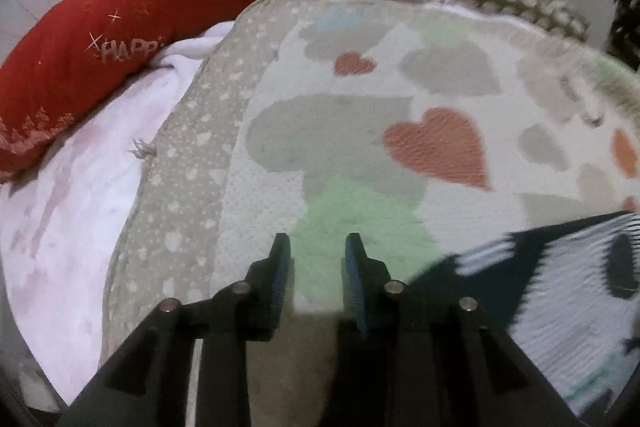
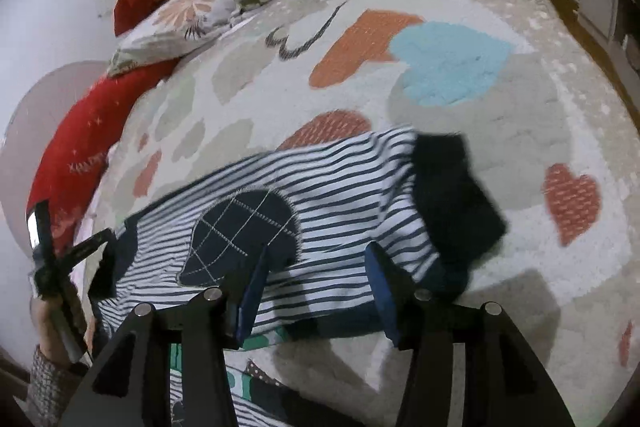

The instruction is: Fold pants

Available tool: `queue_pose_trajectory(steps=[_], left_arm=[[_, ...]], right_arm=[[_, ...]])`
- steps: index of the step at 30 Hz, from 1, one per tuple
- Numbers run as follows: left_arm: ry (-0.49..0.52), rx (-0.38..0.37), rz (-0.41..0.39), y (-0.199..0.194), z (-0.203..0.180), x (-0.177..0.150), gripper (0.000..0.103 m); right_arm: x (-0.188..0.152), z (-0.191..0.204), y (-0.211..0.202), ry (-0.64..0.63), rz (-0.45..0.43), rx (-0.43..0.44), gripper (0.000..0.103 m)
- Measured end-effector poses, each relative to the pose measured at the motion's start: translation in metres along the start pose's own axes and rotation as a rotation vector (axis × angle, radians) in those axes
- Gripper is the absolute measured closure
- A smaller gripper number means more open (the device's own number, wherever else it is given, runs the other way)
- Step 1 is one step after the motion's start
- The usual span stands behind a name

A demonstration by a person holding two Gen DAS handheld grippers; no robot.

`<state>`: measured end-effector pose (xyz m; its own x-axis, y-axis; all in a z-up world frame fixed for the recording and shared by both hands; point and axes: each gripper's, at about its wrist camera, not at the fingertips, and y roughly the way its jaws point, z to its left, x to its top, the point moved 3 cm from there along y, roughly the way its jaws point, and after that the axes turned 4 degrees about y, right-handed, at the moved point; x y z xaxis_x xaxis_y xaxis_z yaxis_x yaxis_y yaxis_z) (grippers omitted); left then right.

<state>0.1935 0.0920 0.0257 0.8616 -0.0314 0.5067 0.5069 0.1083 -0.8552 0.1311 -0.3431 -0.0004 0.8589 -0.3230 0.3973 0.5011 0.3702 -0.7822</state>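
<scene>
Left wrist view: the left gripper (image 1: 318, 247) hangs with jaws parted and nothing between them, over the heart-patterned bedspread (image 1: 400, 75); the striped pants (image 1: 560, 287) lie at lower right. Right wrist view: the right gripper (image 2: 316, 267), jaws spread wide and unloaded, hovers above the pants (image 2: 340, 187), which lie on the bedspread (image 2: 520, 131) near a red pillow (image 2: 88, 139).

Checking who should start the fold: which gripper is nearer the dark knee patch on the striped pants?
Right. The right gripper hangs open just over the striped pants, beside the knee patch. The left gripper hangs open over bare quilt, off the pants' edge.
</scene>
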Motion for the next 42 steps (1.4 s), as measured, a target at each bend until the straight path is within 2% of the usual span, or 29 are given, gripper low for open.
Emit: queue_pose_trajectory(steps=[1, 3, 4, 5, 6, 7, 11, 14, 17, 19, 22, 26, 28, 30, 34, 35, 36, 37, 38, 39, 40, 42], left_arm=[[0.003, -0.034, -0.003, -0.009, -0.002, 0.000, 0.067], [0.030, -0.075, -0.011, -0.023, -0.016, 0.000, 0.054], [0.055, -0.088, -0.013, -0.029, -0.025, 0.000, 0.051], [0.084, -0.099, -0.015, -0.033, -0.037, 0.000, 0.048], [0.117, -0.111, -0.015, -0.036, -0.050, -0.001, 0.048], [0.150, -0.121, -0.012, -0.038, -0.062, -0.001, 0.047], [0.278, -0.160, 0.002, -0.038, -0.106, -0.003, 0.047], [0.367, -0.179, 0.009, -0.030, -0.130, 0.000, 0.047], [0.407, -0.207, 0.022, -0.017, -0.144, 0.007, 0.046], [0.409, -0.241, 0.039, -0.006, -0.144, 0.013, 0.043], [0.417, -0.263, 0.061, 0.013, -0.140, 0.016, 0.042], [0.463, -0.332, 0.112, 0.033, -0.137, 0.011, 0.035], [0.499, -0.354, 0.107, 0.034, -0.139, 0.009, 0.029], [0.531, -0.380, 0.123, 0.036, -0.142, 0.006, 0.018], [0.578, -0.348, 0.120, 0.038, -0.150, 0.001, 0.016], [0.582, -0.346, 0.115, 0.036, -0.152, 0.001, 0.029], [0.583, -0.354, 0.098, 0.030, -0.154, 0.002, 0.052], [0.586, -0.334, 0.074, 0.025, -0.155, 0.002, 0.067], [0.588, -0.319, 0.059, 0.019, -0.155, 0.002, 0.086], [0.582, -0.324, 0.051, 0.015, -0.154, 0.002, 0.097], [0.572, -0.337, 0.051, 0.010, -0.154, 0.001, 0.097], [0.567, -0.311, 0.021, -0.004, -0.152, -0.003, 0.097]], right_arm=[[0.002, -0.006, -0.009, 0.006, -0.029, -0.016, 0.049], [0.005, -0.019, -0.023, 0.033, -0.051, -0.007, 0.049], [0.005, -0.027, -0.029, 0.058, -0.056, 0.010, 0.046], [0.006, -0.037, -0.036, 0.084, -0.069, -0.013, 0.044], [0.006, -0.047, -0.044, 0.100, -0.095, -0.065, 0.041], [0.006, -0.052, -0.049, 0.107, -0.108, -0.084, 0.041], [0.008, -0.062, -0.065, 0.087, -0.112, -0.098, 0.041], [0.017, -0.038, -0.068, -0.041, -0.104, -0.121, 0.041], [0.032, 0.000, -0.054, -0.248, -0.067, -0.168, 0.041], [0.039, 0.031, -0.033, -0.395, 0.001, -0.167, 0.039], [0.042, 0.061, -0.003, -0.528, 0.066, -0.158, 0.039], [0.047, 0.090, 0.045, -0.698, 0.122, -0.212, 0.039], [0.046, 0.093, 0.064, -0.740, 0.155, -0.234, 0.039], [0.045, 0.090, 0.078, -0.763, 0.186, -0.249, 0.039], [0.043, 0.085, 0.089, -0.759, 0.170, -0.232, 0.038], [0.044, 0.083, 0.090, -0.742, 0.167, -0.226, 0.039], [0.044, 0.081, 0.090, -0.708, 0.171, -0.210, 0.052], [0.043, 0.081, 0.089, -0.673, 0.185, -0.167, 0.079], [0.042, 0.082, 0.087, -0.651, 0.193, -0.139, 0.090], [0.040, 0.083, 0.084, -0.637, 0.202, -0.122, 0.096], [0.038, 0.084, 0.082, -0.629, 0.198, -0.119, 0.097], [0.033, 0.087, 0.072, -0.607, 0.179, -0.109, 0.097]])
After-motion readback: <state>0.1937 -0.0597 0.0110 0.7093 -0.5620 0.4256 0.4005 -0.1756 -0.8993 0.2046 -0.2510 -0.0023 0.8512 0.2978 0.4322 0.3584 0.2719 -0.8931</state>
